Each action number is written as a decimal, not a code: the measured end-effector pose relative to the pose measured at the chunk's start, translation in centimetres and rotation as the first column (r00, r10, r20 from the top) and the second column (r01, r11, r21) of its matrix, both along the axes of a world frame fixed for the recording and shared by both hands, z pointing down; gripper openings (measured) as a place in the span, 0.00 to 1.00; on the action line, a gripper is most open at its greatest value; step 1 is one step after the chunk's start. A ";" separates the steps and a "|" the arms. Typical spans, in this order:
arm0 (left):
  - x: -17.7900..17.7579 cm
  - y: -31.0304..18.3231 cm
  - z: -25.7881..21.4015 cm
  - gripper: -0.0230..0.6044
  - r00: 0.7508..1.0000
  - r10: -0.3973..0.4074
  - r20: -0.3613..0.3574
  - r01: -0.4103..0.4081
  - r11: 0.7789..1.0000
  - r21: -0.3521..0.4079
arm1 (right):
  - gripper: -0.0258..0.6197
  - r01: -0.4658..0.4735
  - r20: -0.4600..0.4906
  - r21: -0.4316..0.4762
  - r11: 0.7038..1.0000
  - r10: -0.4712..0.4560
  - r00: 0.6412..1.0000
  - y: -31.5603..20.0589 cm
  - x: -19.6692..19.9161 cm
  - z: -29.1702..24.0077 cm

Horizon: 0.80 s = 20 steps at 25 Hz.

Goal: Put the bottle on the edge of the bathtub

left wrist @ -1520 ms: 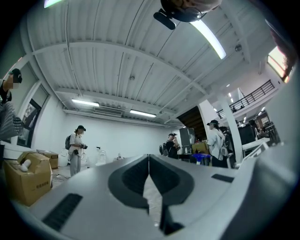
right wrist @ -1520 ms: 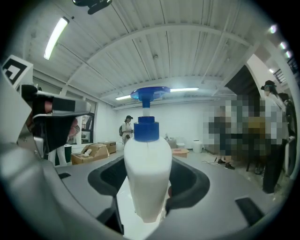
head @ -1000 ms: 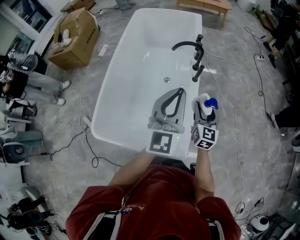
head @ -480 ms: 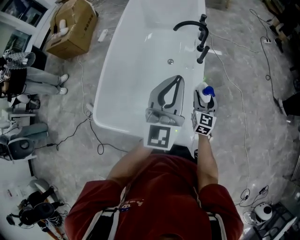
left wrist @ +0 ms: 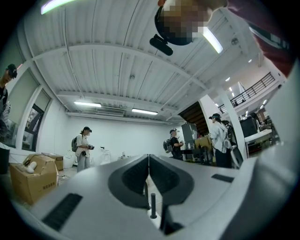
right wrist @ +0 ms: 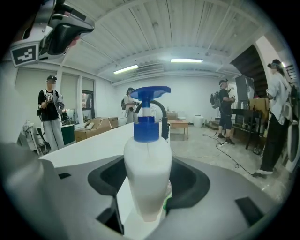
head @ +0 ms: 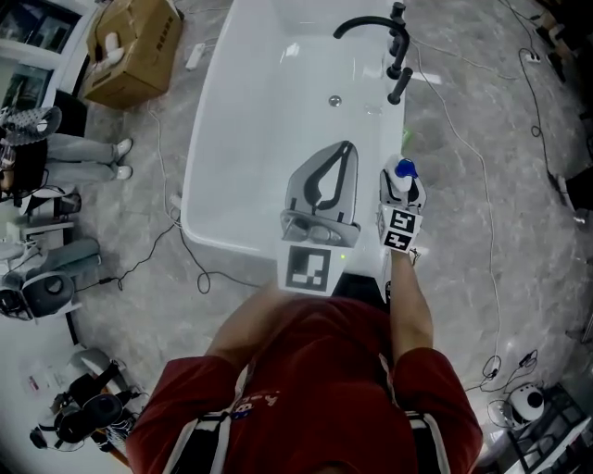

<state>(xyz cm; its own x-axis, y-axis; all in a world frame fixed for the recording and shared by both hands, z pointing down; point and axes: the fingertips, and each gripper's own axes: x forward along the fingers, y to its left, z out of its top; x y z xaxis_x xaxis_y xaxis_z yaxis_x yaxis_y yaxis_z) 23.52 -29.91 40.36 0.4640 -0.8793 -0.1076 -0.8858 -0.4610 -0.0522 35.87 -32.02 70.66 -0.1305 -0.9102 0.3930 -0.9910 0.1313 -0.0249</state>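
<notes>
A white pump bottle with a blue pump head stands upright between the jaws of my right gripper, which is shut on its body. It hangs over the right rim of the white bathtub, near the tub's front corner; whether its base touches the rim I cannot tell. My left gripper hovers over the tub's inside, its jaws shut with the tips meeting and nothing held.
A black faucet with handles stands on the right rim further along. A cardboard box lies on the floor at the far left, cables run round the tub, and a person stands at the left.
The head view has shifted, so the tub sits higher in the picture. Both grippers stay close to where they were over the tub, and the right one still grips the bottle.
</notes>
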 end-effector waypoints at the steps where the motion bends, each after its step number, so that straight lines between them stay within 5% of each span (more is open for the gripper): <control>1: 0.1 -0.1 0.3 0.06 1.000 -0.001 0.009 0.001 1.000 -0.002 | 0.46 0.003 -0.002 -0.011 1.000 -0.003 1.000 0.1 0.0 0.5; 20: 2.9 0.0 3.3 0.06 0.995 0.075 0.073 -0.071 0.996 -0.046 | 0.46 -0.026 0.037 -0.062 0.998 0.029 0.999 1.1 0.3 5.1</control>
